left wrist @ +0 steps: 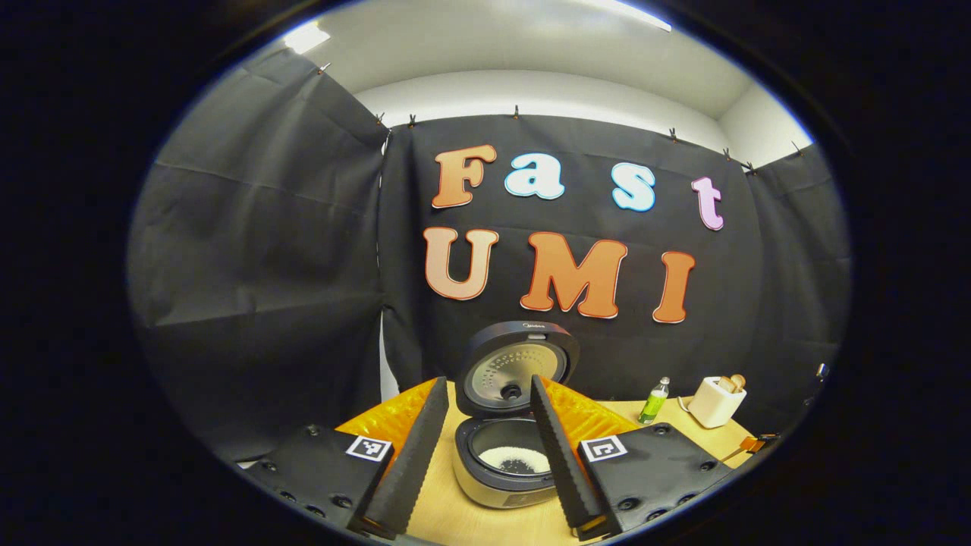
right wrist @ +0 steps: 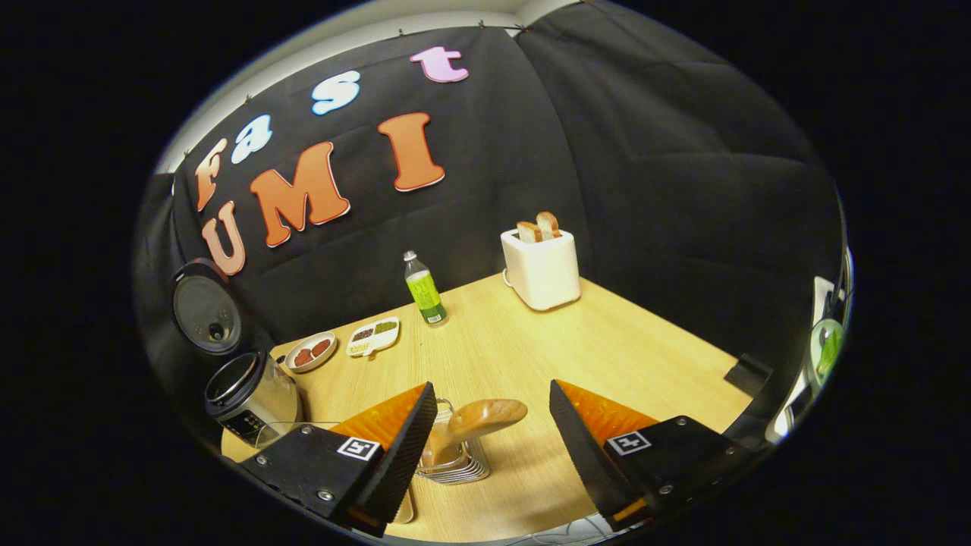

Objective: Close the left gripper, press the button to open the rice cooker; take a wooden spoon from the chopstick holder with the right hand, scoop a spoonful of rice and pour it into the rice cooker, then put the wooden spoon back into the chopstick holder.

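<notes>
A pale wooden table point(right wrist: 622, 341) with a smooth, fine-grained top stands against black cloth booth walls.

In the left gripper view, the rice cooker point(left wrist: 507, 455) sits near and centred on the table, a rounded metallic pot with its dark domed lid point(left wrist: 519, 365) standing open and upright behind it. The lid's inner plate is a shiny, perforated disc. A small heap of white rice point(left wrist: 516, 458) lies in the bottom of the dark inner bowl. The left gripper point(left wrist: 485, 447) is held level in front of the cooker, its two ridged, wedge-shaped fingers spread apart on either side of the pot and touching nothing.

In the right gripper view, the cooker stands at the far left. A boxy white toaster point(right wrist: 541, 268) with two bread slices sits at the far side of the table, with a clear bottle point(right wrist: 425, 290) of green drink to its left. Farther left lie a white divided tray point(right wrist: 372, 335) and a small round dish point(right wrist: 311, 351).

Near the camera, the chopstick holder point(right wrist: 455, 455), a ribbed wire-like metal rack, holds the wooden spoon point(right wrist: 485, 415), whose smooth oval bowl sticks out towards the right. The right gripper point(right wrist: 493, 447) tilts downward over the holder, fingers wide apart on either side of the spoon, not touching it.
</notes>
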Demonstrator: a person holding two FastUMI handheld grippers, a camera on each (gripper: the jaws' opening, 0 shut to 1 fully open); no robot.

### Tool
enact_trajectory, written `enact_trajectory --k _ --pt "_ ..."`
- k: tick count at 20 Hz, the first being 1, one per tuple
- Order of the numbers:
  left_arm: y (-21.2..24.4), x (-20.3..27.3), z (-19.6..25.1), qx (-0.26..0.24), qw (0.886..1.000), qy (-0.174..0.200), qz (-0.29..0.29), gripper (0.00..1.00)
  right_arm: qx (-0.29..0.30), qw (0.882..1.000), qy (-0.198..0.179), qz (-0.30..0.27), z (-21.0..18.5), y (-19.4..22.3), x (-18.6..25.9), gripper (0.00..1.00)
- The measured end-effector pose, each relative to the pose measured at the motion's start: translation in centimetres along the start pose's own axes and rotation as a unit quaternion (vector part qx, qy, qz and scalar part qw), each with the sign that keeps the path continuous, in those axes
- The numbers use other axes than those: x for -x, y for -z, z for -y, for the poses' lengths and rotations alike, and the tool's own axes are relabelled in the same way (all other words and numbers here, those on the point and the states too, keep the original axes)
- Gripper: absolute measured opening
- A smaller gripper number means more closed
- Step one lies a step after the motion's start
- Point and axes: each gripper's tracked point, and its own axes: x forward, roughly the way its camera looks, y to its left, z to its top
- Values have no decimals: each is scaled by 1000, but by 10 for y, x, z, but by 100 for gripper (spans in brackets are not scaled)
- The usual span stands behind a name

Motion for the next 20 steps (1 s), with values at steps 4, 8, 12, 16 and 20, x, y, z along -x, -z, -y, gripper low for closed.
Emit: enact_trajectory --k 4,8,12,16,20 --pt "0 1 -17 -21 999 -27 7 85 -66 997 -20 -14 -9 10 -1 71" --pt "2 2 -26 -18 999 -35 2 99 -123 991 -51 -25 -23 10 -4 40" --pt "7 0 -33 3 999 -33 -6 100 -153 985 -73 -43 -36 6 -10 25" --pt "7 -2 -38 7 999 -33 -5 97 -100 992 -68 -34 -49 -1 -9 12" --pt "2 -3 -37 10 1000 -22 0 97 -75 995 -70 -7 -60 -30 3 9"
